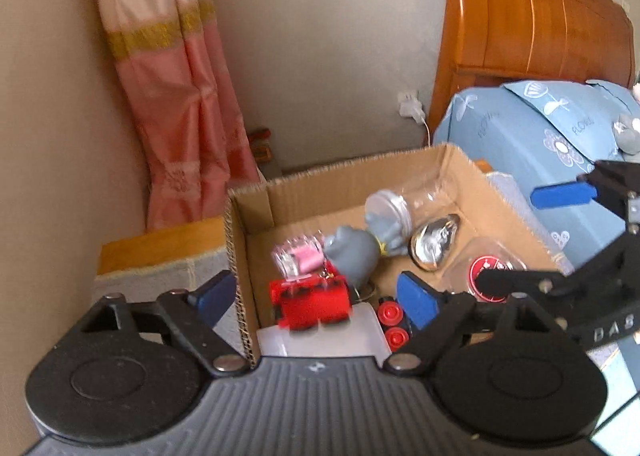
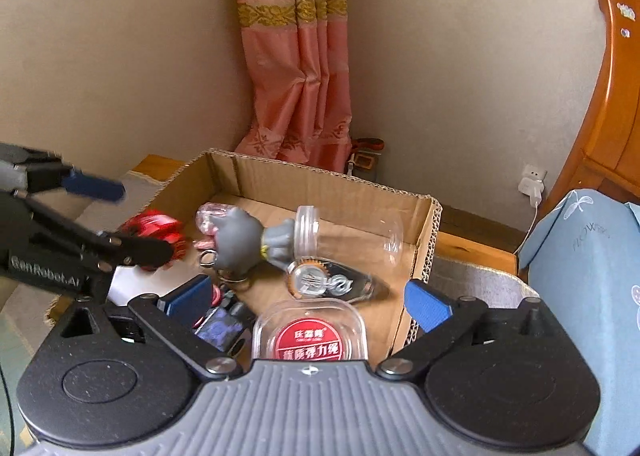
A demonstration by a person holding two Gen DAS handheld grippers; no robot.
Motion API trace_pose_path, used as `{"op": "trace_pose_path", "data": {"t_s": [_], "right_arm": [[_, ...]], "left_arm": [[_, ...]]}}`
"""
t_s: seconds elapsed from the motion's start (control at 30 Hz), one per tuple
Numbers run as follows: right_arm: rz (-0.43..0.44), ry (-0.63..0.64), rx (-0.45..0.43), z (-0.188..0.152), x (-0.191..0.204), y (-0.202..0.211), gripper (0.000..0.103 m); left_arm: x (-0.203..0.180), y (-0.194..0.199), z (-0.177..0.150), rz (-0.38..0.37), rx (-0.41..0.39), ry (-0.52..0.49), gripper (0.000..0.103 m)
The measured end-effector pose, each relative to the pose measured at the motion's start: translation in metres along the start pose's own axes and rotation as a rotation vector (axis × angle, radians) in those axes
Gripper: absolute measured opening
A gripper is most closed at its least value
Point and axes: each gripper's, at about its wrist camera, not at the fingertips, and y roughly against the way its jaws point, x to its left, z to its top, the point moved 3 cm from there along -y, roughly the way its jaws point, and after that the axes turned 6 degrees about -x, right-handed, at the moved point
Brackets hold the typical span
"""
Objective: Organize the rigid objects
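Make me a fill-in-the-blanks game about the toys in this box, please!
1. All the toys lie inside a ____ box.
2. The toy truck is mostly ____ in colour.
3. The clear jar is lying on its ____.
4. The left gripper and the right gripper both have their jaws ____.

Missing words: cardboard; red; side; open

**What my grippers hover over**

My matt corrugated cardboard box [image 2: 248,179] holds a clear glossy plastic jar [image 2: 352,236], a shiny chrome metal piece [image 1: 434,242], a matt grey rubbery figure [image 2: 236,244] and a glossy red plastic toy [image 1: 316,302].
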Motion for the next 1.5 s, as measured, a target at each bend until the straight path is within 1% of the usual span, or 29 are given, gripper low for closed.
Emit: {"op": "trace_pose_path", "data": {"t_s": [0.03,0.1,0.17,0.33,0.43,0.5,0.63,0.7,0.8,0.87,0.97,1.03,1.1,1.27,1.5], "right_arm": [[0.000,0.004,-0.001,0.000,0.002,0.003,0.103],[0.003,0.008,-0.005,-0.001,0.008,0.012,0.103],[0.000,0.011,-0.006,-0.001,0.014,0.021,0.103],[-0.036,0.011,-0.020,-0.007,0.028,0.053,0.103],[-0.082,-0.004,-0.024,-0.013,0.035,0.073,0.103],[-0.120,-0.013,-0.037,-0.018,0.040,0.088,0.103],[-0.214,-0.029,-0.042,-0.033,0.051,0.113,0.103],[-0.250,-0.048,-0.035,-0.045,0.057,0.123,0.103],[-0.272,-0.097,-0.011,-0.069,0.067,0.132,0.103],[-0.272,-0.130,0.012,-0.084,0.074,0.135,0.103],[-0.301,-0.169,0.030,-0.104,0.083,0.140,0.103],[-0.317,-0.177,0.031,-0.112,0.091,0.146,0.103],[-0.339,-0.175,0.020,-0.118,0.098,0.155,0.103],[-0.371,-0.175,-0.023,-0.122,0.107,0.176,0.103],[-0.378,-0.189,-0.064,-0.121,0.110,0.189,0.103]], "left_arm": [[-0.001,0.005,0.001,-0.001,-0.003,-0.003,0.088],[-0.001,0.014,0.001,0.000,-0.018,0.002,0.092],[-0.003,0.027,0.000,0.013,-0.043,0.002,0.093],[-0.009,0.065,-0.005,0.049,-0.106,0.021,0.098],[-0.016,0.089,-0.013,0.086,-0.129,0.018,0.098],[-0.021,0.103,-0.021,0.095,-0.133,0.025,0.098],[-0.031,0.130,-0.047,0.139,-0.153,0.035,0.098],[-0.036,0.138,-0.062,0.170,-0.149,0.034,0.098],[-0.041,0.146,-0.088,0.210,-0.134,0.043,0.098],[-0.042,0.150,-0.103,0.211,-0.111,0.077,0.098],[-0.044,0.156,-0.117,0.202,-0.078,0.124,0.098],[-0.047,0.161,-0.121,0.212,-0.069,0.128,0.098],[-0.051,0.168,-0.124,0.207,-0.068,0.116,0.098],[-0.056,0.185,-0.124,0.207,-0.094,0.108,0.098],[-0.062,0.196,-0.123,0.215,-0.108,0.091,0.098]]}}
